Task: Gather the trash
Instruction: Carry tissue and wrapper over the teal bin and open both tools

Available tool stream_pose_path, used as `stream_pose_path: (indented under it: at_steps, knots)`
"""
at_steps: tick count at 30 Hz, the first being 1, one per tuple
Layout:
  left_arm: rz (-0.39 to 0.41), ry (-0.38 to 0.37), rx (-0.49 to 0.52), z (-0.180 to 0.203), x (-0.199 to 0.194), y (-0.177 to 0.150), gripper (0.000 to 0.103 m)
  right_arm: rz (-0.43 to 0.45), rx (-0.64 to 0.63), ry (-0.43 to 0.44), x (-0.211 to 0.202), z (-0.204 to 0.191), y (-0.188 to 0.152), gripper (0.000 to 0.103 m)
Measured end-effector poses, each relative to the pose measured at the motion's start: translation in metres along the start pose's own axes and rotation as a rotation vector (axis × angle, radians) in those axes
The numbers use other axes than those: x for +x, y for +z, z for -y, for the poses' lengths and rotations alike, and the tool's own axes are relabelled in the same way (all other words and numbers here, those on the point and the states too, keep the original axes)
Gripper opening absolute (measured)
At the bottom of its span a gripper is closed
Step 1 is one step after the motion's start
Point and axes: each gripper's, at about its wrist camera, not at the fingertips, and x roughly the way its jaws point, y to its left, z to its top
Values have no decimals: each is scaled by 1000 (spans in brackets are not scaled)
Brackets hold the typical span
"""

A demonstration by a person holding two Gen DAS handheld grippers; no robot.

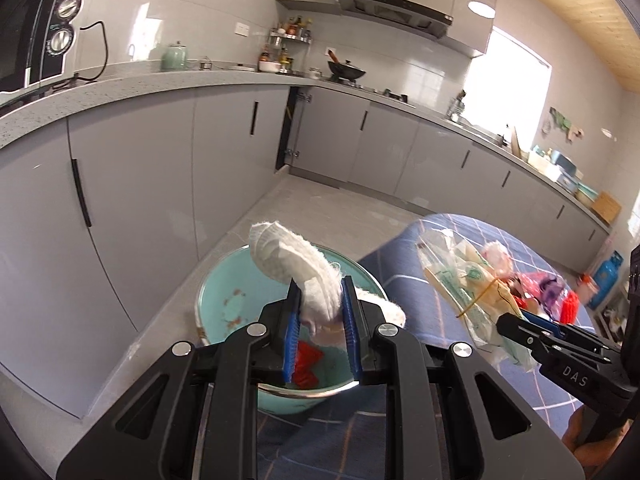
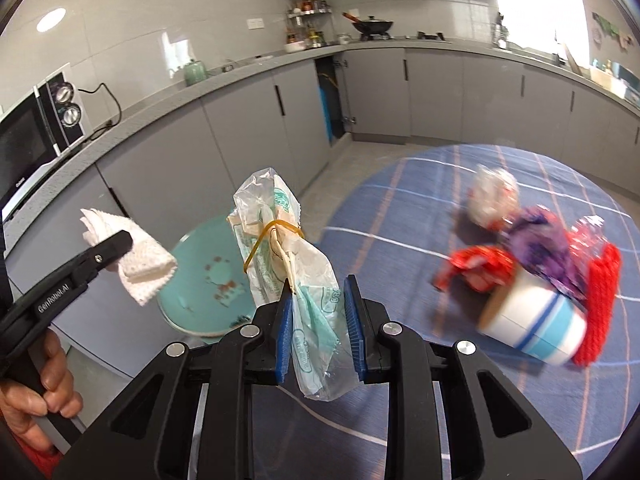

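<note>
My left gripper [image 1: 320, 284] is shut on a crumpled white paper towel [image 1: 296, 260] and holds it over a teal bin [image 1: 224, 292]. A red wrapper [image 1: 306, 364] lies in the bin. To its right, my right gripper [image 2: 319, 286] is shut on a clear plastic bag [image 2: 276, 236] tied with a yellow rubber band, lifted off the table near the bin [image 2: 208, 272]. In the right wrist view the left gripper [image 2: 120, 240] with the towel [image 2: 144, 268] shows at the left, a hand [image 2: 36, 392] on its handle.
The round table has a blue checked cloth [image 2: 400, 220]. On it lie a tipped paper cup [image 2: 536, 320], red wrappers [image 2: 476, 268], a purple wrapper [image 2: 536, 240] and a crumpled ball [image 2: 492, 196]. Grey cabinets [image 1: 132, 184] stand behind the bin, a microwave [image 2: 32, 136] on the counter.
</note>
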Motion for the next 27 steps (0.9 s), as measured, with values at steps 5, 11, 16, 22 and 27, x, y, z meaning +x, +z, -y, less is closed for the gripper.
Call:
stream_pose_path:
  at_steps: [5,11,16,22,27]
  knots:
    - [-2,20,-7,-7,4,4,20,1,-17,30,14,-21,11,25]
    - [-18,31,-2,-8,15,6,20,-5,-18,43,30,-36,17,25]
    - [-39,39,-1,-12,27,7,20,-16,-13,47,42,-43,21,25]
    - [-71,56,-2,-16,43,6,20,-38,0,48,57,-47,24,25]
    - [-99,65,-6,-20,58,2,20,-67,7,42,72,-48,19,26]
